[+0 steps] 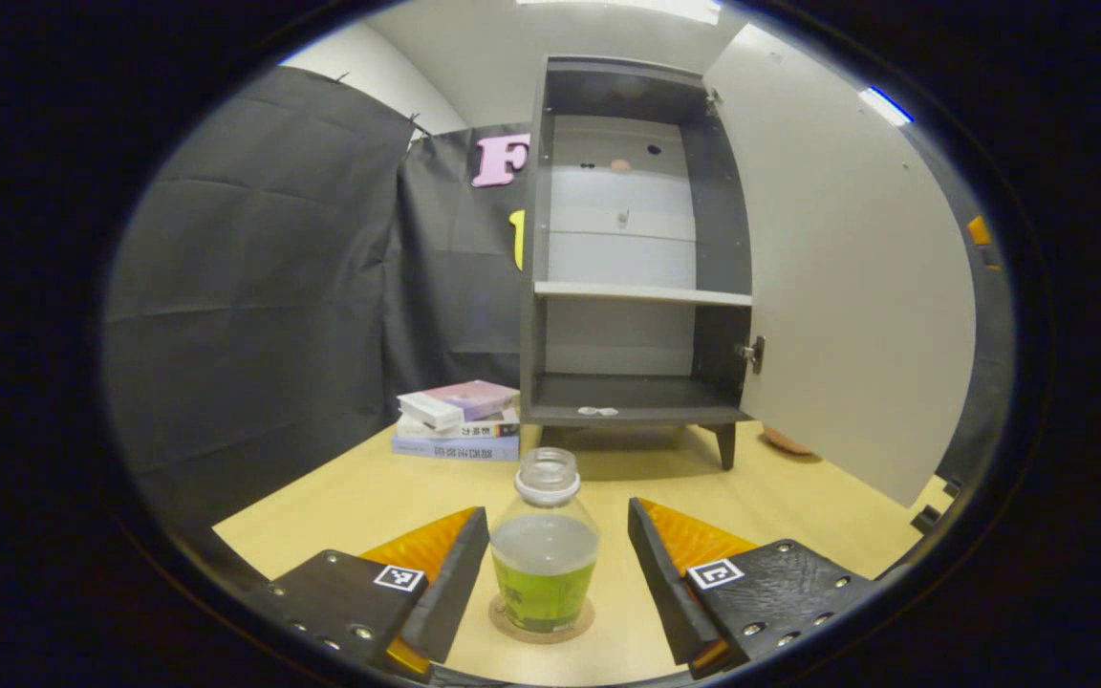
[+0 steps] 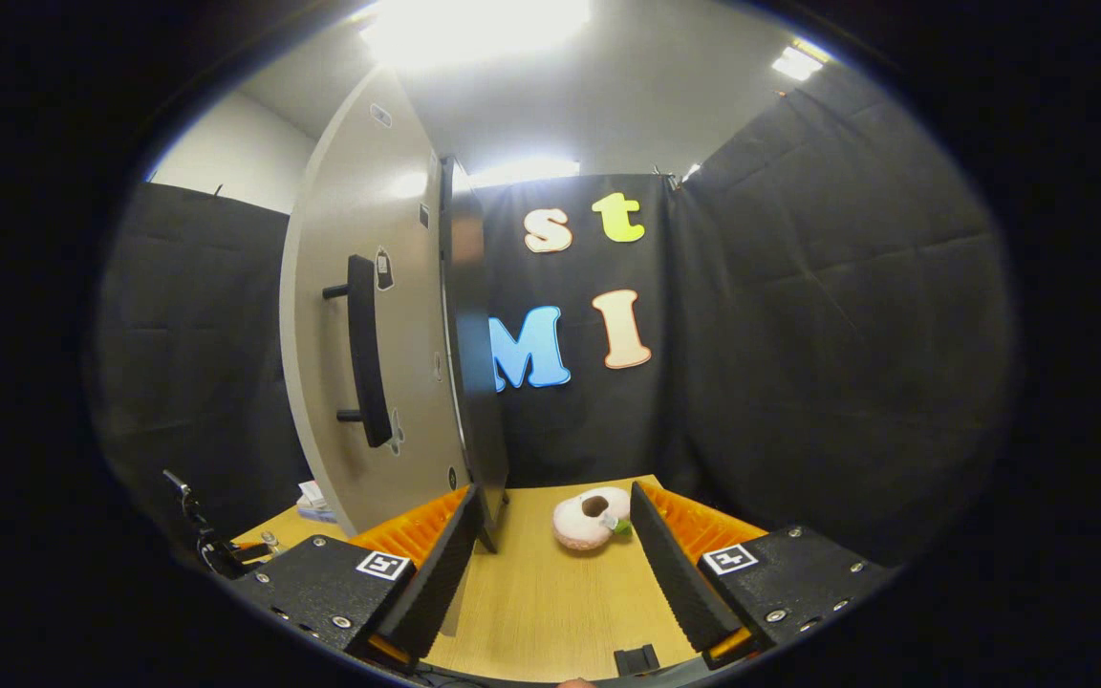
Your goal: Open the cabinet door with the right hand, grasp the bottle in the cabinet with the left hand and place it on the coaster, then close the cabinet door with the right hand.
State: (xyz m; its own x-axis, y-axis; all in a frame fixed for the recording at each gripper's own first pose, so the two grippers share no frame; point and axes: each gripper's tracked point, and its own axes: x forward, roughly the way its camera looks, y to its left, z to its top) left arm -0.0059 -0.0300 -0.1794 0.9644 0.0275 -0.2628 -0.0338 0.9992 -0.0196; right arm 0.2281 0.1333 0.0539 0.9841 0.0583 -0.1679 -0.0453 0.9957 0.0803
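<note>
Left gripper (image 1: 558, 559) sitting low over table, fingers spread apart, flanking bottle (image 1: 545, 545) without touching. Bottle standing upright on round coaster (image 1: 541, 621), long axis vertical, uncapped neck pointing up, green liquid filling lower part. Right gripper (image 2: 550, 545) hovering with fingers apart beside open cabinet door (image 2: 374, 325), door handle (image 2: 364, 363) facing it.

Light wooden table (image 1: 340, 497) carrying cabinet (image 1: 627, 248), shelves bare, door swung wide. Book stack (image 1: 460, 420) lying left of cabinet. Plush doughnut (image 2: 591, 517) resting on table near black cloth wall.
</note>
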